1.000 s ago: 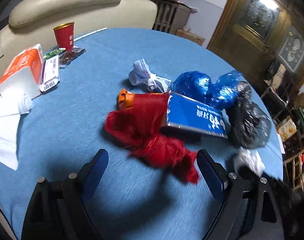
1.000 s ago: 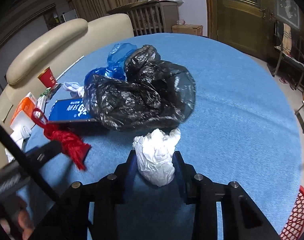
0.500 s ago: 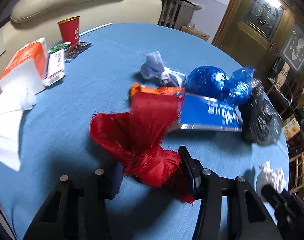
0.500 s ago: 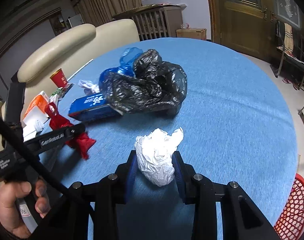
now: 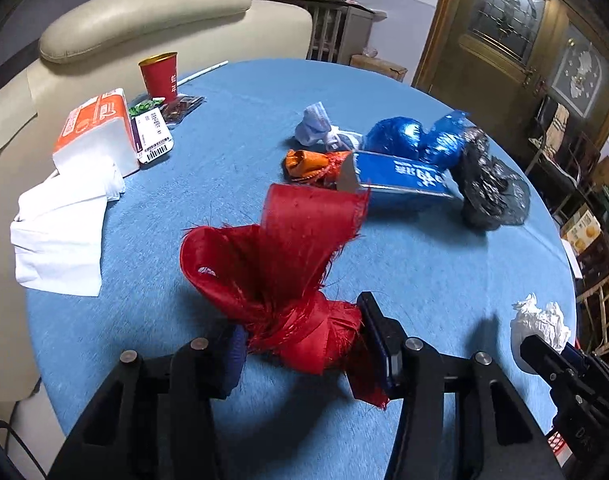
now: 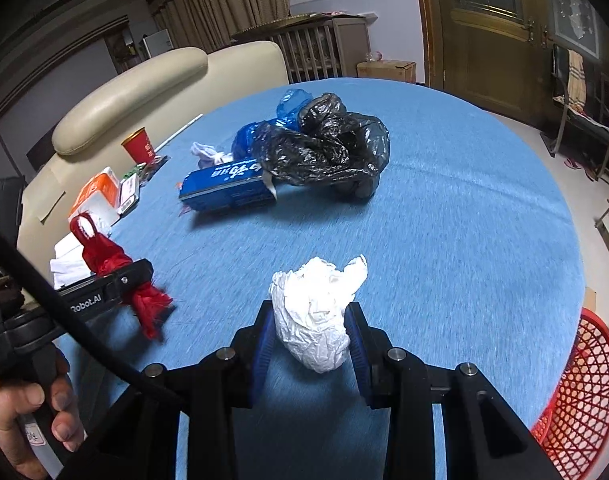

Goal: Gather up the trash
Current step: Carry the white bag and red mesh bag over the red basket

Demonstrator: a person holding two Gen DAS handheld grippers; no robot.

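Both grips looked firm, left gripper (image 5: 300, 344) clamped on the knot of the red ribbon scrap (image 5: 280, 264), right gripper (image 6: 310, 338) pinching the crumpled white paper (image 6: 316, 312) above the blue table (image 6: 464, 208); judged best to carry both unsqueezed to the red basket (image 6: 580, 392), watching the ribbon's loose tail.

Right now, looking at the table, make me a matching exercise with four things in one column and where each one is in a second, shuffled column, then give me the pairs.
Things:
1. red ribbon bundle
2. crumpled white paper
3. red cup
4. black plastic bag

Places:
A. standing at the far edge of the table, near the sofa
B. gripped in the left tool
C. lying against the blue box mid-table
D. gripped in the right tool

Pairs: 1-B, 2-D, 3-A, 4-C
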